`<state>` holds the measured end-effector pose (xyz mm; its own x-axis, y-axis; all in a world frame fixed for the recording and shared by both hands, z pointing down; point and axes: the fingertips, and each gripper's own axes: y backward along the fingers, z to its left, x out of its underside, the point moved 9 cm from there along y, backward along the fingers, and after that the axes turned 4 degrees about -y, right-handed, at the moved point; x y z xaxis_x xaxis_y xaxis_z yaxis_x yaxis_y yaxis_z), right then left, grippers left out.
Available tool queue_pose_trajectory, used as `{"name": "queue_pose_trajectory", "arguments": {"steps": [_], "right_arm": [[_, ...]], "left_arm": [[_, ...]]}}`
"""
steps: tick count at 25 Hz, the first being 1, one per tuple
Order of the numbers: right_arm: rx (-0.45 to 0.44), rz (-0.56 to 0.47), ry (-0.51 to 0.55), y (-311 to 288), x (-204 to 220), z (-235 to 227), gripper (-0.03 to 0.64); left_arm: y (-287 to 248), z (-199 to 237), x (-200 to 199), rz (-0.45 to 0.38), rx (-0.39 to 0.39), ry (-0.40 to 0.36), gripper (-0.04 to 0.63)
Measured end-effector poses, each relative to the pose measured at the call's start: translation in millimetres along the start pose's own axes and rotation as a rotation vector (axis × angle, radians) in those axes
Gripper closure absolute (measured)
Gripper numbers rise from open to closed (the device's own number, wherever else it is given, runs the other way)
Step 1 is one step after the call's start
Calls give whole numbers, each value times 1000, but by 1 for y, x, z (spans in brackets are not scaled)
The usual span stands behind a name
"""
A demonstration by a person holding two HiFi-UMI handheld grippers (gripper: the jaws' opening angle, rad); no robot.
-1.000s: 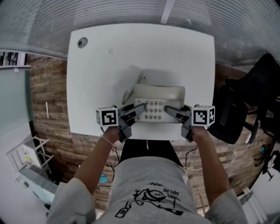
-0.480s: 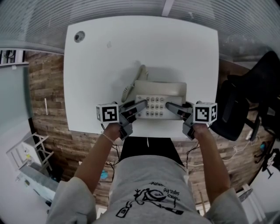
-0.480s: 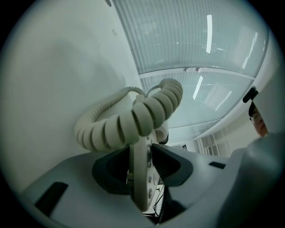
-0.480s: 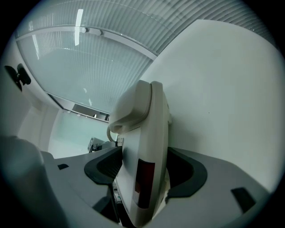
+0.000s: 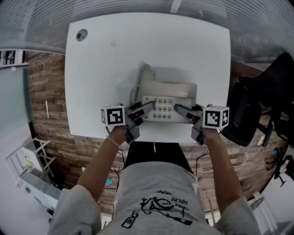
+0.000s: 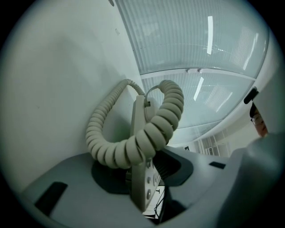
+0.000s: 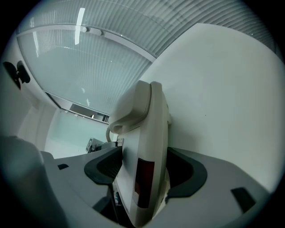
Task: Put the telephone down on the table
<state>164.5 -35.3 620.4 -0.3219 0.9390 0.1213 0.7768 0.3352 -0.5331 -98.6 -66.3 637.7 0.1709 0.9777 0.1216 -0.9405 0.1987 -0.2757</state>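
I grip telephone (image 5: 166,97): left gripper (image 5: 148,106), right gripper (image 5: 179,109) clamped on its sides. Coiled cord (image 5: 137,87) left; chair (image 5: 262,101) right of table (image 5: 197,50).

head view looks steeply down; left and right gripper views sit close, all sharing the telephone (image 5: 167,90).

White table (image 5: 92,78), wood-plank floor (image 5: 46,87), black office chair (image 5: 259,108), ribbed wall (image 5: 115,5)

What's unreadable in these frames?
Whether the telephone base touches the table: head view, its own body covers the underside; both gripper views see it edge-on.
Key labels: head view, too small.
Round item at the table's far left corner: head view, too small to identify.
Telephone's left side: left gripper view, coiled cord covers much of it.
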Motion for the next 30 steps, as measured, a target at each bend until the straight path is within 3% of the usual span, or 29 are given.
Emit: {"name": "queue_pose_trajectory", "arguments": {"steps": [4, 11, 16, 22, 30], "right_arm": [[11, -34, -24, 1, 4, 2, 306], [17, -39, -30, 2, 9, -1, 305], [26, -52, -29, 1, 10, -1, 307], [24, -59, -36, 0, 10, 1, 307], [50, -45, -7, -1, 11, 3, 305]], "left_arm": [[-1, -4, -2, -12, 27, -15, 443], [-1, -6, -2, 30, -58, -77, 426], [3, -1, -5, 40, -175, -153, 416], [7, -3, -6, 61, -251, -171, 413], [4, -12, -1, 67, -279, -135, 402]]}}
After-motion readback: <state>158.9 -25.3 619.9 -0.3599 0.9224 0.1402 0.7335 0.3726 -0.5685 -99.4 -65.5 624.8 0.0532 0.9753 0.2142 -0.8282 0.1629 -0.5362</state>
